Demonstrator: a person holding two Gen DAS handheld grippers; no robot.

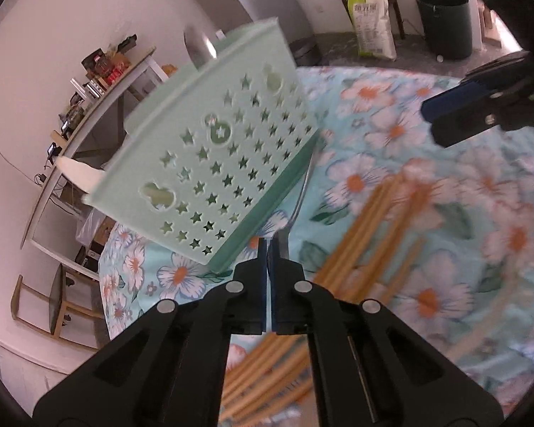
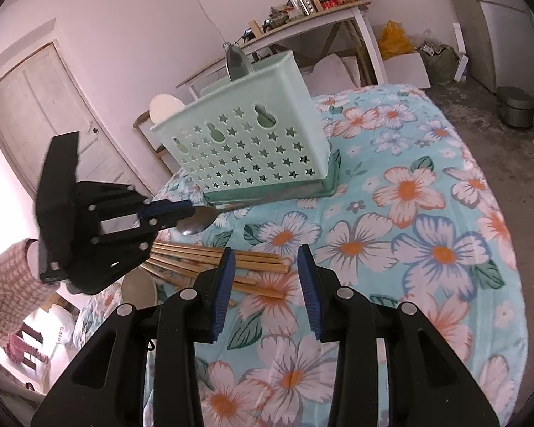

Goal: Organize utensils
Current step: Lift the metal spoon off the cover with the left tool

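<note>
Nearest the right wrist camera, the right gripper [image 2: 267, 284] stood with its jaws wide apart and nothing between them, hovering over the flowered tablecloth [image 2: 427, 249]. Just beyond its fingertips lay a loose bundle of wooden chopsticks [image 2: 231, 261] flat on the cloth, their ends fanned out. To the left of these, the left gripper [image 2: 181, 211] was closed tight on a metal spoon [image 2: 197, 224], pinching it at the bowl end so the bowl hung just past the pads while the handle ran on toward the foot of the basket. Farther back stood the pale green utensil basket [image 2: 252, 146] with star-shaped holes, upright on its drip tray [image 2: 333, 178], with a metal ladle [image 2: 235, 62] and a white spoon [image 2: 163, 106] already poking from its top.

The step in hand looked like carrying the spoon to the basket. To do it well, the spoon should probably be raised clear above the rim, tipped until it pointed down, and lowered into an open compartment before the grip was eased, keeping away from the ladle. The thin handle could slip between the pads, so a slow, steady lift seemed wise.
</note>
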